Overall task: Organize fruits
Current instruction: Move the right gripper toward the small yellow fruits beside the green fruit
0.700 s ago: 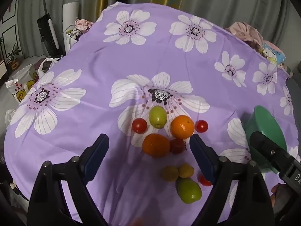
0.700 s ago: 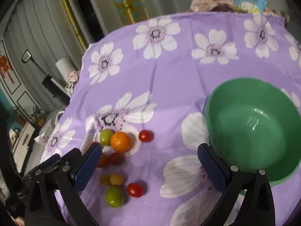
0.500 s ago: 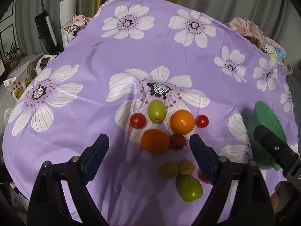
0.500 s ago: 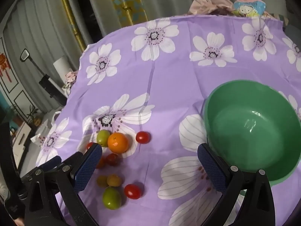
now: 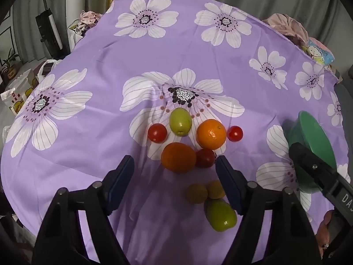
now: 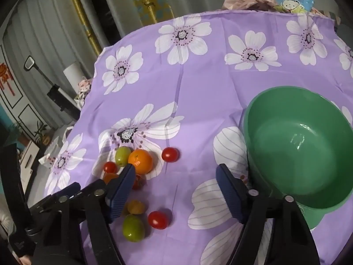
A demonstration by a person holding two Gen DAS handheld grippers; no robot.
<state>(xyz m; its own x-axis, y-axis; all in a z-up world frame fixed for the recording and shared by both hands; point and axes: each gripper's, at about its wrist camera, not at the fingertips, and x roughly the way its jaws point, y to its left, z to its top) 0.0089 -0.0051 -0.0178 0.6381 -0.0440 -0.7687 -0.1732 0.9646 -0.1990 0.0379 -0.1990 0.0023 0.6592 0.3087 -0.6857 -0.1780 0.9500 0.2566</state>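
Several fruits lie on a purple flowered cloth (image 5: 176,50). In the left wrist view: two oranges (image 5: 178,157) (image 5: 211,133), two green fruits (image 5: 180,121) (image 5: 221,215), red tomatoes (image 5: 157,133) (image 5: 235,133), a dark red fruit (image 5: 205,158) and two small yellow fruits (image 5: 196,193). My left gripper (image 5: 175,177) is open and empty, just above the near orange. A green bowl (image 6: 297,141) stands empty at the right. My right gripper (image 6: 175,190) is open and empty, above the cloth between the fruits (image 6: 140,161) and the bowl.
The bowl's rim (image 5: 315,139) shows at the right of the left wrist view, behind the right gripper's body (image 5: 320,176). Pink cloth and a cartoon-print item (image 6: 293,2) lie at the table's far edge. Bags (image 5: 19,88) sit on the floor at the left.
Both grippers have moved a little forward and down toward the table; the fruits sit higher in the left view. Both stay open. No fruit has moved.
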